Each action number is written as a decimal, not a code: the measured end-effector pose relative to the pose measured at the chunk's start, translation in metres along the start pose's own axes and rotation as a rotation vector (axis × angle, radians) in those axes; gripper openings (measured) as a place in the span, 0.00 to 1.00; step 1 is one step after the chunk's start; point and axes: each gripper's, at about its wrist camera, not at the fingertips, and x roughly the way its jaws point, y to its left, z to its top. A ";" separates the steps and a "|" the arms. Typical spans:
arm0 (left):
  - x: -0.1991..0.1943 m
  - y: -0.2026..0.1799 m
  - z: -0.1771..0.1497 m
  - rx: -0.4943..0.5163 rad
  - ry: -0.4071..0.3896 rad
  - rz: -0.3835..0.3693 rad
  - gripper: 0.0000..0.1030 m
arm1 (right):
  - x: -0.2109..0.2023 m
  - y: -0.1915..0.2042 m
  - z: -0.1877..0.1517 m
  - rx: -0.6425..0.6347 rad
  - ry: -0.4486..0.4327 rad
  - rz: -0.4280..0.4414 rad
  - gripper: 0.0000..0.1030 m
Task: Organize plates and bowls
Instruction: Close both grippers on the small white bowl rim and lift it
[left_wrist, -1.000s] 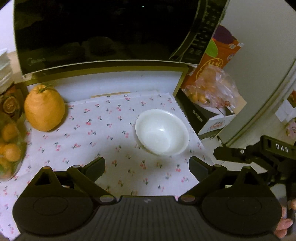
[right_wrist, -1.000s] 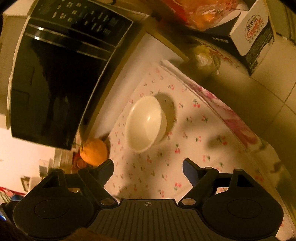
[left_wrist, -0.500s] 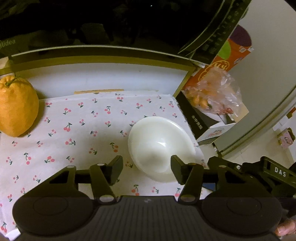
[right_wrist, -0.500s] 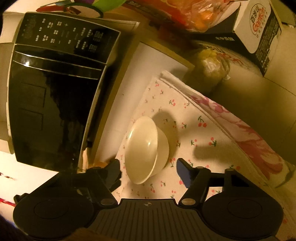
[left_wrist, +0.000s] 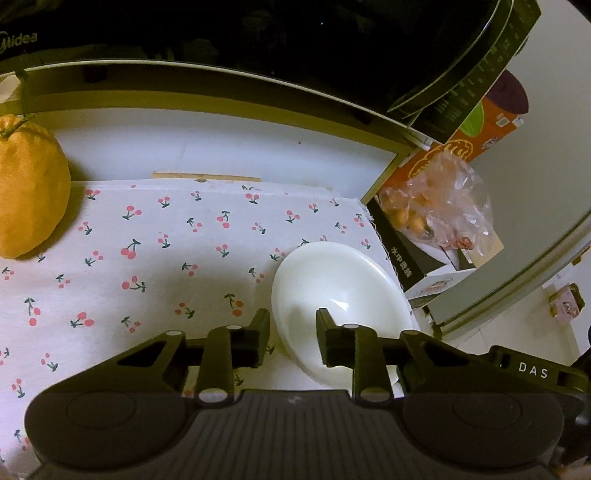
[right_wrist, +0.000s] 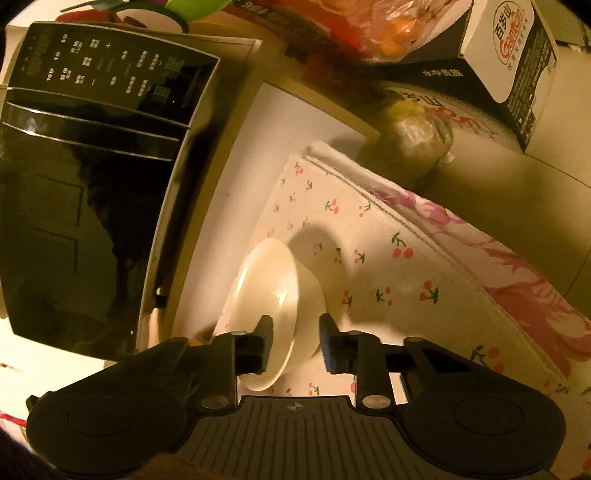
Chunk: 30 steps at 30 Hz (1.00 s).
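Both pairs of jaws are narrowing from the wide spread of a second ago, and I'm straddling the white bowl's rim with the left gripper and right gripper. It's sitting on the cherry-print cloth, so I'm judging a pinch is imminent.

We count one white bowl on the cherry-print cloth, one large orange citrus fruit on that cloth's left edge, one microwave behind it, and two grippers.
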 end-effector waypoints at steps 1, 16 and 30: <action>0.001 0.000 0.000 0.002 -0.001 0.002 0.19 | 0.000 -0.001 0.000 0.000 -0.002 -0.001 0.17; -0.011 -0.006 -0.002 0.045 -0.038 0.036 0.11 | -0.010 0.010 -0.004 -0.045 -0.022 0.000 0.09; -0.056 -0.011 -0.017 0.036 -0.070 0.068 0.10 | -0.037 0.039 -0.026 -0.081 0.002 0.018 0.09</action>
